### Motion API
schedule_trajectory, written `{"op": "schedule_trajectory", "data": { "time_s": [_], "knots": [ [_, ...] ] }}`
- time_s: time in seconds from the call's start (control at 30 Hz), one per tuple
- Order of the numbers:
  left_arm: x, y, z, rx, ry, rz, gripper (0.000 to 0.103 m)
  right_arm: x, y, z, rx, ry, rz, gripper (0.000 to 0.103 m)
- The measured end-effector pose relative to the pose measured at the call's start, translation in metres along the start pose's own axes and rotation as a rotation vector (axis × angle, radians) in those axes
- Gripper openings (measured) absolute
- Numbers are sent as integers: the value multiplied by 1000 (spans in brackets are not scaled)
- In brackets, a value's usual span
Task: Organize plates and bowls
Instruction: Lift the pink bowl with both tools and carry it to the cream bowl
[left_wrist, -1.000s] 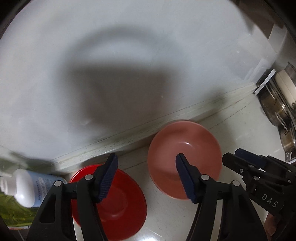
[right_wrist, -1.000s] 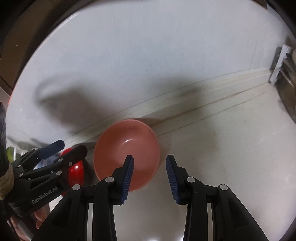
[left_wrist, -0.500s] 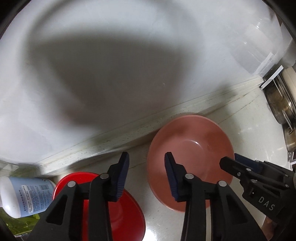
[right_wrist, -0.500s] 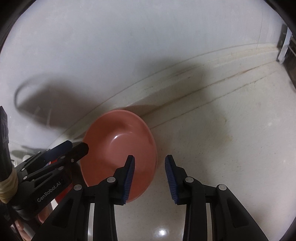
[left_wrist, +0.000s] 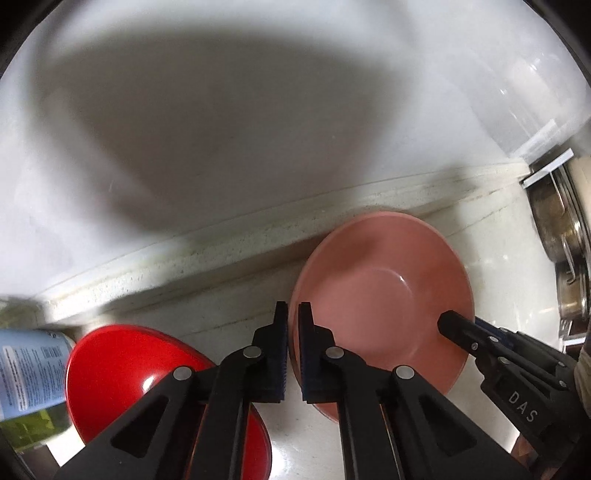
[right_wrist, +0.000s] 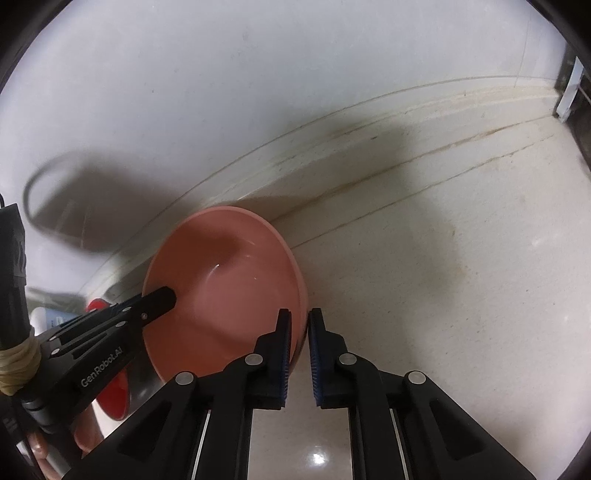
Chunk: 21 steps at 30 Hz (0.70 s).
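Observation:
A pink bowl (left_wrist: 384, 295) stands on the pale counter close to the back ledge. My left gripper (left_wrist: 293, 321) is closing tight on its left rim, which is pinched between the blue pads. My right gripper (right_wrist: 299, 325) is closing on the opposite rim of the pink bowl (right_wrist: 229, 273), with the edge clamped between its pads. Each gripper shows in the other's view: the right gripper (left_wrist: 447, 321) at the bowl's far side, the left gripper (right_wrist: 168, 297) reaching over the bowl's inner wall. A red bowl (left_wrist: 125, 365) sits just left of the pink one, partly under my left fingers.
A white bottle with a blue label (left_wrist: 26, 369) lies at the far left beside the red bowl. Steel pots (left_wrist: 557, 229) stand at the right edge. A raised ledge (left_wrist: 221, 236) and white wall run behind the bowls. Bare counter (right_wrist: 443, 277) stretches to the right.
Both grippers came down onto the pink bowl and their jaws went from wide apart to clamped on its rim, the left on one side and the right on the other.

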<state>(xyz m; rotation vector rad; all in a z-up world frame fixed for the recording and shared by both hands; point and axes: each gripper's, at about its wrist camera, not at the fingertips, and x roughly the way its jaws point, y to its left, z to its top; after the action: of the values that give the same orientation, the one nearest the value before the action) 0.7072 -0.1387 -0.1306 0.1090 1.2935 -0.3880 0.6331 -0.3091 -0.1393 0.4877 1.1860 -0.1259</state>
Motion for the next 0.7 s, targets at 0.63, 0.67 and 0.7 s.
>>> {"op": "schedule_trajectory", "data": {
  "time_s": [0.63,0.67,0.7],
  "knots": [
    [-84,-23,-63,14,-80,-43,7,-68,10,-39,-30,-101,0,10],
    [-88,-25,-68,12,-79,-53,7,-75,9,-45,-36,-112,-2,10],
    [-91,-27,-73,14,-80,-62,7,-73,1,-53,-38,-118,-3,10]
  ]
}}
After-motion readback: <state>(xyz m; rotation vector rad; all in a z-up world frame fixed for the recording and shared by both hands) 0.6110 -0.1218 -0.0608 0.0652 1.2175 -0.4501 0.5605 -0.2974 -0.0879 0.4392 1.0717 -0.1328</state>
